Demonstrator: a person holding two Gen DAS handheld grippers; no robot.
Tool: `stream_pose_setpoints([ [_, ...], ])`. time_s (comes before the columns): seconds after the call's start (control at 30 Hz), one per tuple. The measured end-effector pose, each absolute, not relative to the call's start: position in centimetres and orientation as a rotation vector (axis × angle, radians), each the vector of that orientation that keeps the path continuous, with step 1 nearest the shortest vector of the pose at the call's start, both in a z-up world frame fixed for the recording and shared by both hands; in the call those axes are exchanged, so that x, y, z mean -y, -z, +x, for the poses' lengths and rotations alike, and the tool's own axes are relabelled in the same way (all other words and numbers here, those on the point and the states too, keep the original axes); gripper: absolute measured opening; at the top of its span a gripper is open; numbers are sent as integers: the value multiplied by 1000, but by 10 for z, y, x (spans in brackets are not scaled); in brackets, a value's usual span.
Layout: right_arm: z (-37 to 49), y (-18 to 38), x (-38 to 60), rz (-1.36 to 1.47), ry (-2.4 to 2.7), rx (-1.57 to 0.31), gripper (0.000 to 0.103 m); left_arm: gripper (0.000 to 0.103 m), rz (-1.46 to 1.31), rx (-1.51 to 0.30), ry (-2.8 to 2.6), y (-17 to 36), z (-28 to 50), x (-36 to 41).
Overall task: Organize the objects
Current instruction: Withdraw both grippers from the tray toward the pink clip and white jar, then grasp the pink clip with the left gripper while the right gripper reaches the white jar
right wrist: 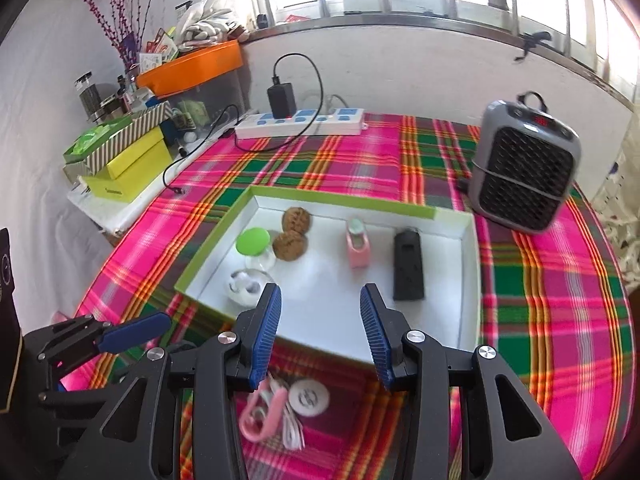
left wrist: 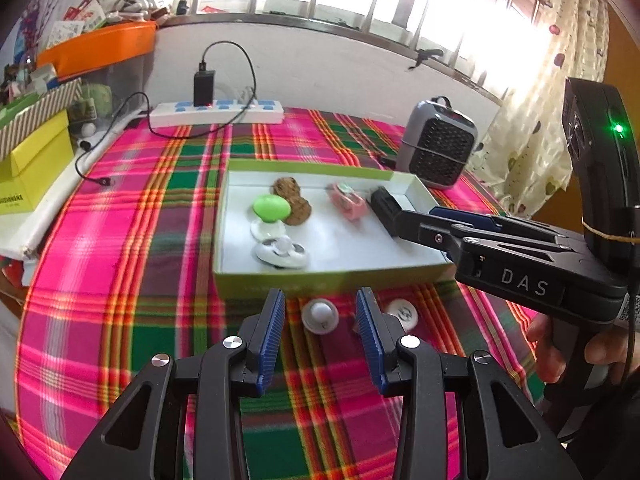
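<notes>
A green-rimmed white tray [left wrist: 280,276] [right wrist: 472,280] lies on the plaid cloth. It holds a green-lidded jar [left wrist: 271,207] [right wrist: 253,241], two cookies [left wrist: 292,200] [right wrist: 292,236], a white spinner [left wrist: 282,254] [right wrist: 244,286], a pink item [left wrist: 348,200] [right wrist: 356,248] and a black block [left wrist: 386,208] [right wrist: 407,266]. My left gripper [left wrist: 320,312] is open above a small white round object [left wrist: 319,315] in front of the tray. A white disc [left wrist: 402,314] [right wrist: 309,398] and pink earphones [right wrist: 262,412] lie nearby. My right gripper [right wrist: 320,320] [left wrist: 416,216] is open and empty over the tray's near edge.
A grey heater [left wrist: 436,142] [right wrist: 524,164] stands at the back right. A power strip with a charger [left wrist: 218,112] [right wrist: 300,122] lies along the back wall. Yellow and striped boxes [left wrist: 32,160] [right wrist: 124,160] and an orange bin [right wrist: 192,66] are stacked at the left.
</notes>
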State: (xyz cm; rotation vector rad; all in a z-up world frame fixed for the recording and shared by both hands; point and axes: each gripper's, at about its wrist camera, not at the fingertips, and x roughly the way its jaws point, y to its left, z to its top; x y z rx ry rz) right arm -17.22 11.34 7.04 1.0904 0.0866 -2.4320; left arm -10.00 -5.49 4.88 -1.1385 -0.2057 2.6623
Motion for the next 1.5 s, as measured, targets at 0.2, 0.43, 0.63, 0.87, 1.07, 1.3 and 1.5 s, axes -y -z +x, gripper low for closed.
stream_pose_setpoints([
  [0.2, -156, -62, -132, 1096, 2476, -76, 43, 38, -1170, 199, -2615, -40, -93, 41],
  [0.43, -140, -55, -150, 1095, 2520, -78, 43, 39, -1202, 196, -2571, -32, -92, 26],
  [0.63, -133, -50, -163, 1101, 2533, -50, 43, 40, -1247, 161, -2545, -20, -94, 11],
  [0.87, -130, -46, -171, 1110, 2549, -57, 43, 40, -1283, 146, -2548, -13, -99, 4],
  [1.07, -129, -41, -170, 1122, 2539, -62, 43, 40, -1288, 157, -2556, -11, -101, 5],
  [1.3, -128, -39, -170, 1128, 2539, -61, 43, 30, -1287, 166, -2555, -10, -101, 8],
  [1.5, -126, -37, -166, 1139, 2535, -73, 43, 21, -1278, 161, -2553, -10, -100, 9],
])
